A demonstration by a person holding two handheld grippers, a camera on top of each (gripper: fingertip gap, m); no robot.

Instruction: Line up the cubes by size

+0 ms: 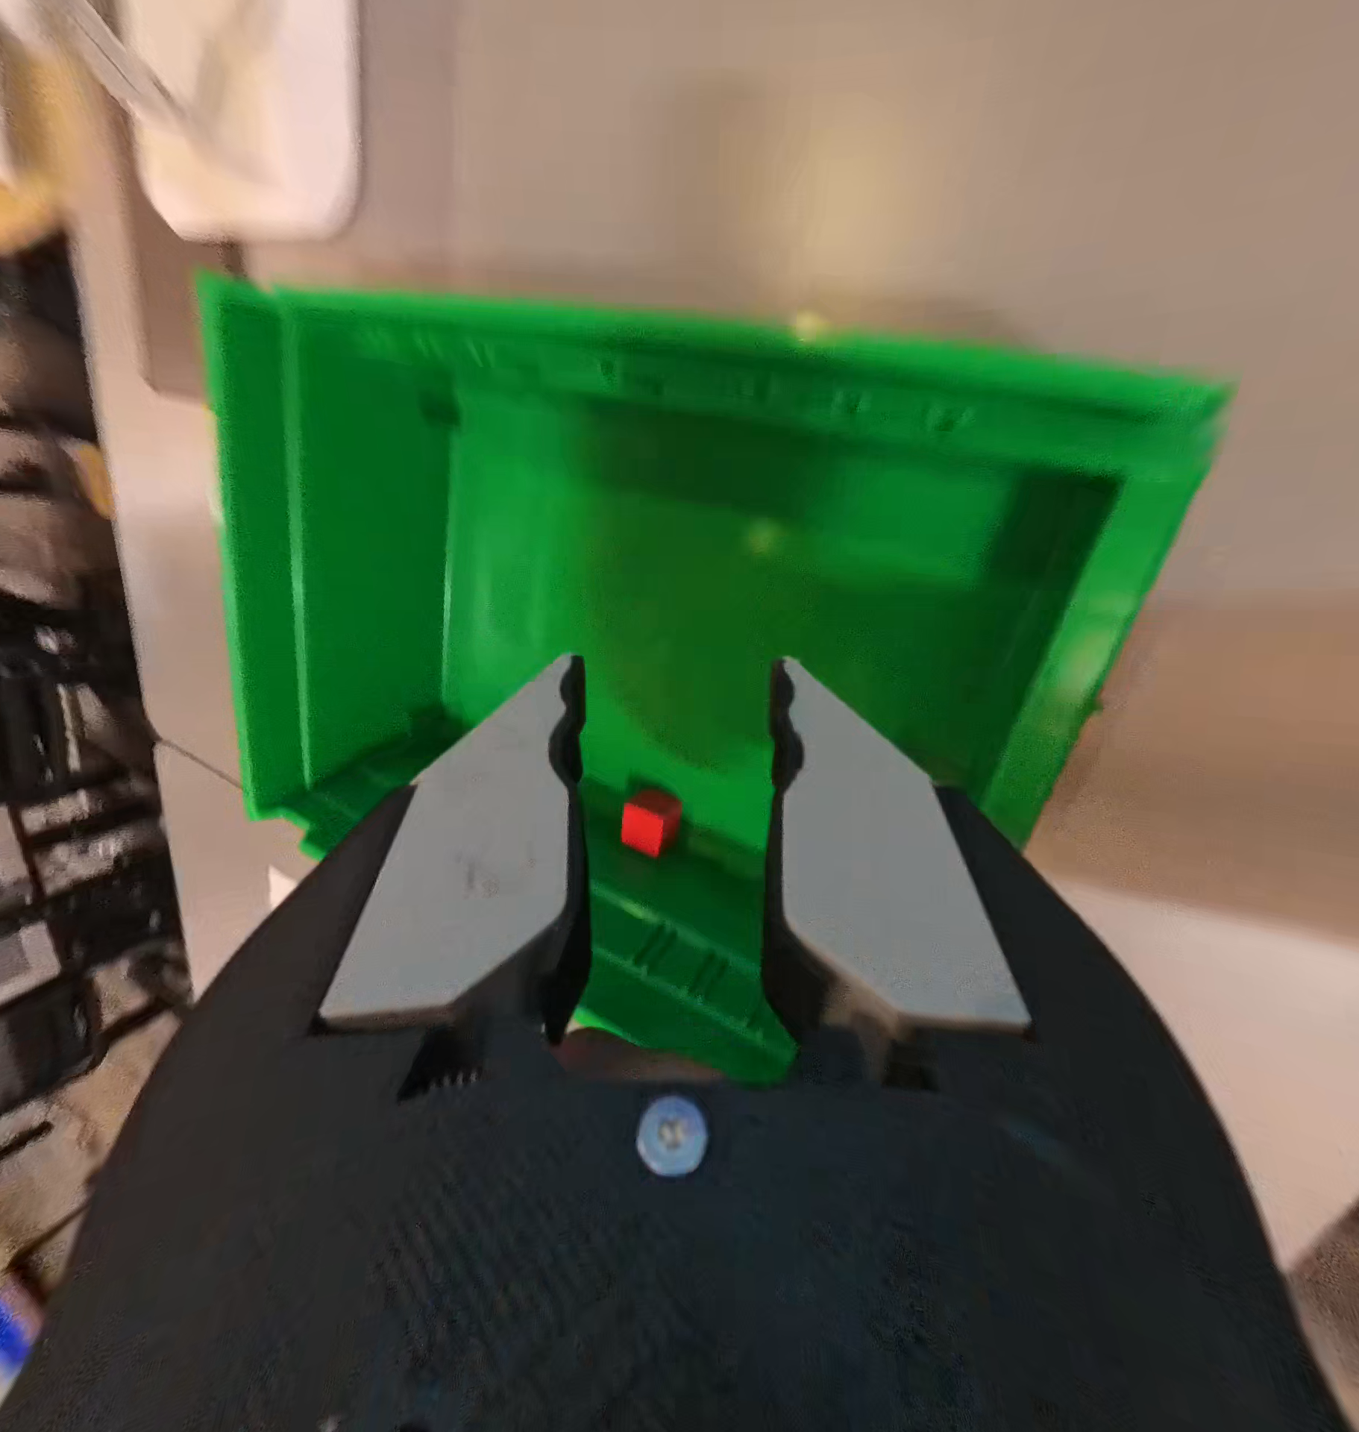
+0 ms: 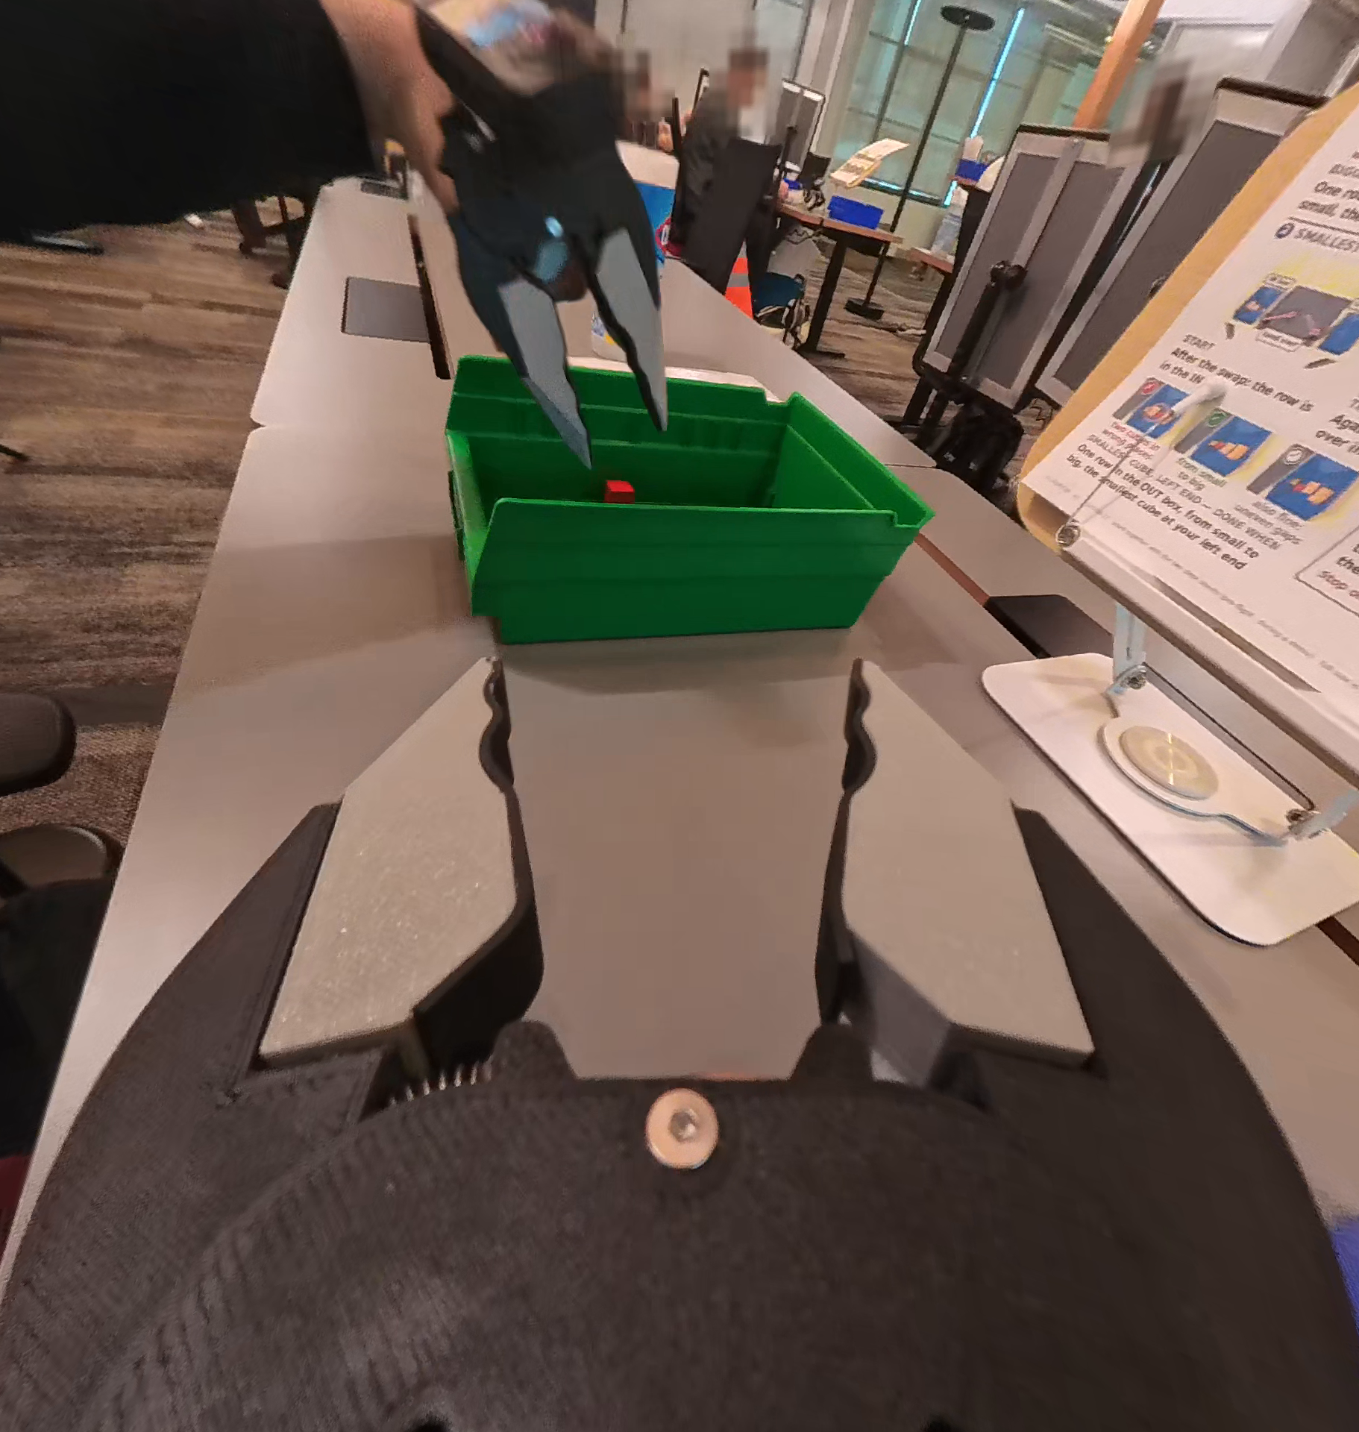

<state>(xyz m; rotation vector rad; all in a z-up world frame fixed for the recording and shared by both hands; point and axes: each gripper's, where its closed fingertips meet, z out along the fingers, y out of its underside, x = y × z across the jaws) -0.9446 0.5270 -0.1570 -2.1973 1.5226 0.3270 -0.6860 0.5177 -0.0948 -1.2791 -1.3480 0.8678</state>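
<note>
Right gripper [image 2: 676, 682]: nearest in its own view, jaws spread wide, nothing between them, low over grey table [image 2: 312, 589].
Green bin [image 2: 684, 573]: on the table at 12 o'clock from the right gripper.
Red cube [image 2: 619, 491]: single small cube on the bin floor, close to its near wall.
Left gripper [image 2: 626, 445]: hand-held, tips dipped into the bin from 11 o'clock, released, poised just above the cube.
Instruction sheet on stand [image 2: 1203, 465]: at 2 o'clock.
</note>
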